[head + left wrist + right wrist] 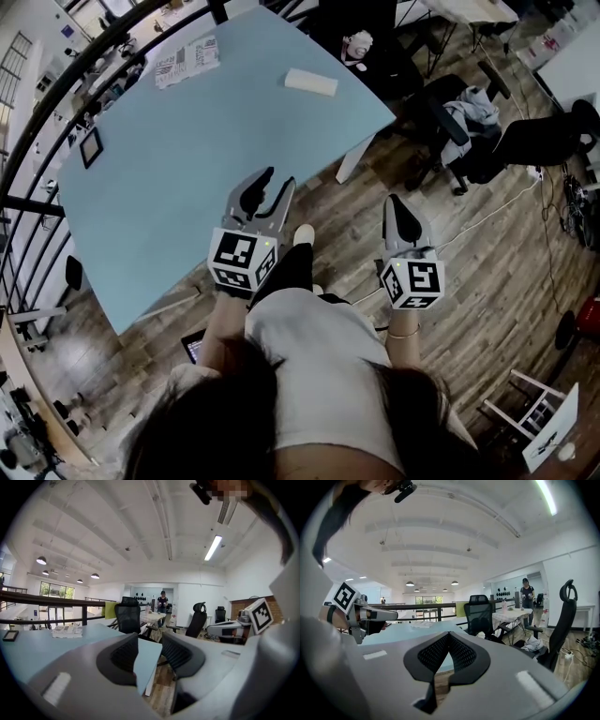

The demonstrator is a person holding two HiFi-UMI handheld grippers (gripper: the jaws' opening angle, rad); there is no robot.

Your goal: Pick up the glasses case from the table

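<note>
The glasses case (310,82), white and oblong, is lying flat on the light blue worktop (169,187). It is sitting close to the far edge, at 12 o'clock in the head view. It is lying well apart from both tongs, and nothing is touching it.

A folded newspaper (187,61) is resting at 10 o'clock of the case, near the far left corner. A small dark frame (91,147) is lying at 8 o'clock of the case, by the left edge.

The left tongs (279,178) are hovering over the near edge of the worktop, at 6 o'clock of the case and pointing toward it. In the left gripper view the left tongs (149,637) are standing a little apart with nothing between the black ribbed pads. Only a corner of the worktop and the wooden floor (157,691) are showing through the gap.

The right tongs (394,199) are hanging over the floor at 3 o'clock of the left tongs, beside the worktop. In the right gripper view the right tongs (449,633) are standing together, pads meeting at the tips, with nothing held.

Each gripper is carrying a marker cube (242,260) at its rear.

An office chair (464,122) draped with clothing is standing at 3 o'clock of the case, off the worktop. A person (162,603) is standing far across the room in the left gripper view.
</note>
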